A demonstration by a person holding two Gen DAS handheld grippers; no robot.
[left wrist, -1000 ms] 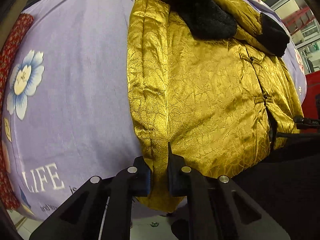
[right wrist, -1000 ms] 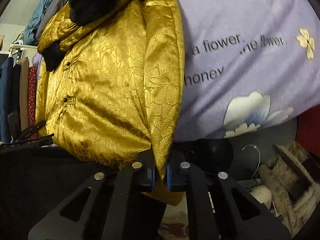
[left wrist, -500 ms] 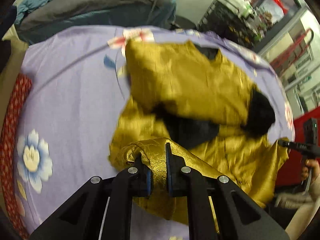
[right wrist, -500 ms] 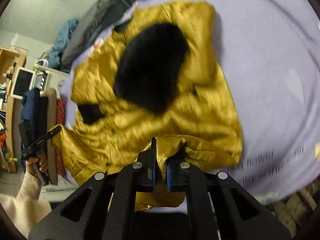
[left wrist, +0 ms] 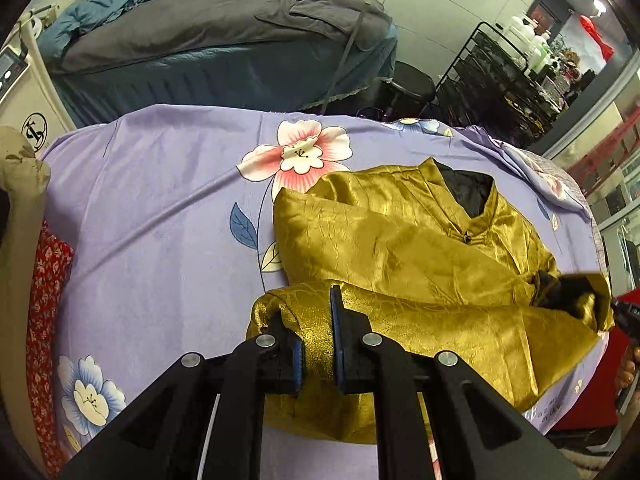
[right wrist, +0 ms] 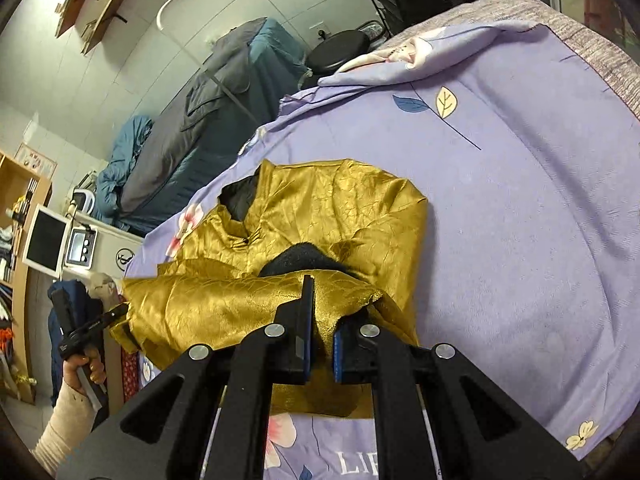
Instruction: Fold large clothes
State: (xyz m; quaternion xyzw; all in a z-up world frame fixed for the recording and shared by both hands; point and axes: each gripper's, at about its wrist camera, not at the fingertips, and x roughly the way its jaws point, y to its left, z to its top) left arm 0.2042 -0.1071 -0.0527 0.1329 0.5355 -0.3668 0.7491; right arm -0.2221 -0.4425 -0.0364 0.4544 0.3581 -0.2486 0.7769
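A gold brocade jacket (left wrist: 400,248) with black lining lies on the lilac flowered sheet (left wrist: 160,208), collar at the far side. Its bottom hem is lifted and carried over the body. My left gripper (left wrist: 316,344) is shut on the hem's left corner. My right gripper (right wrist: 320,340) is shut on the hem's other corner; the jacket (right wrist: 320,208) and the black fur cuff (right wrist: 300,264) show beyond it. The hem stretches between both grippers above the jacket.
The sheet covers a bed (right wrist: 520,200). A second bed with grey and teal covers (left wrist: 220,40) stands behind. A black stool (left wrist: 412,84) and a wire rack (left wrist: 512,76) are at the back right. A white cabinet (left wrist: 20,108) stands at the left.
Both grippers lifted the jacket's bottom hem from the near bed edge and carried it up and over toward the collar. The jacket is now half doubled over.
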